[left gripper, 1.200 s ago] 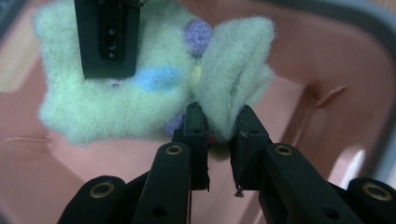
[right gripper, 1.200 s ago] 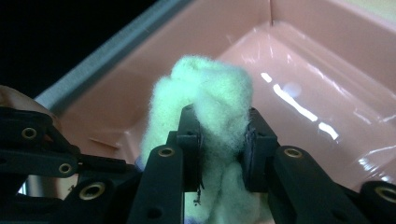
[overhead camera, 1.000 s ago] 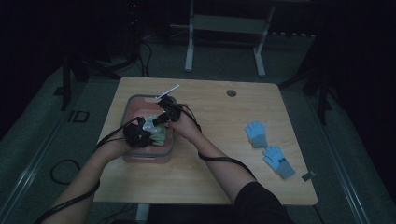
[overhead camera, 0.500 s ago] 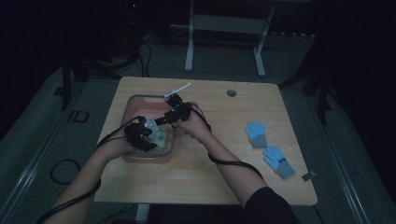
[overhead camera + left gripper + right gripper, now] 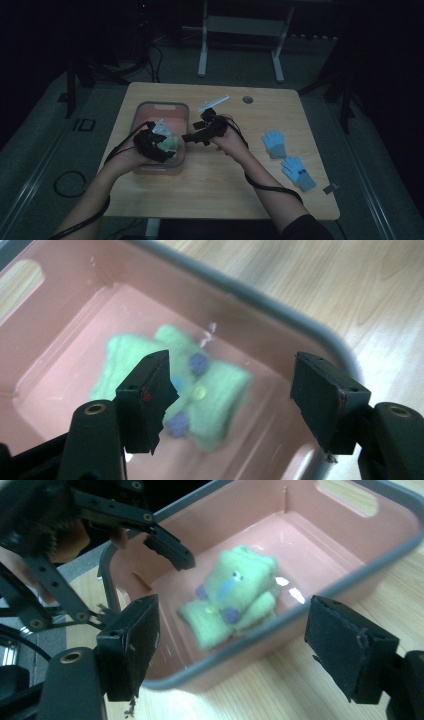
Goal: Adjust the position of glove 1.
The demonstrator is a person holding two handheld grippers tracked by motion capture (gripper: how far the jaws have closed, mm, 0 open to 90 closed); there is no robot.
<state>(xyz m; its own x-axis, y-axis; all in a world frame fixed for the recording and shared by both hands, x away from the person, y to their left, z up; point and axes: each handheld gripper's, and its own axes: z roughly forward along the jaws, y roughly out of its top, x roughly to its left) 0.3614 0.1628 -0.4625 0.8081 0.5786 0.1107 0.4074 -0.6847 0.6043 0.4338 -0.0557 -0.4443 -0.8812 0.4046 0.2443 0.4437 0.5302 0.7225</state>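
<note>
A pink bin with a grey rim stands on the left half of the wooden table. A green knitted glove with blue and yellow dots lies on its floor. My left gripper hangs over the bin. In the left gripper view the glove lies below my left gripper, apart from the pads. My right gripper is just outside the bin's right rim. In the right gripper view my right gripper frames the glove across the rim. Both pairs of jaws have just been opening, with nothing gripped.
Two blue gloves lie flat near the table's right edge. A round cable hole sits at the back of the table. Cables trail from both grippers along the forearms. The floor around the table is dark.
Both grippers opened and let go of the green glove, which now lies in the bin. My right gripper drew back to the right, out over the rim. The left one rose slightly.
</note>
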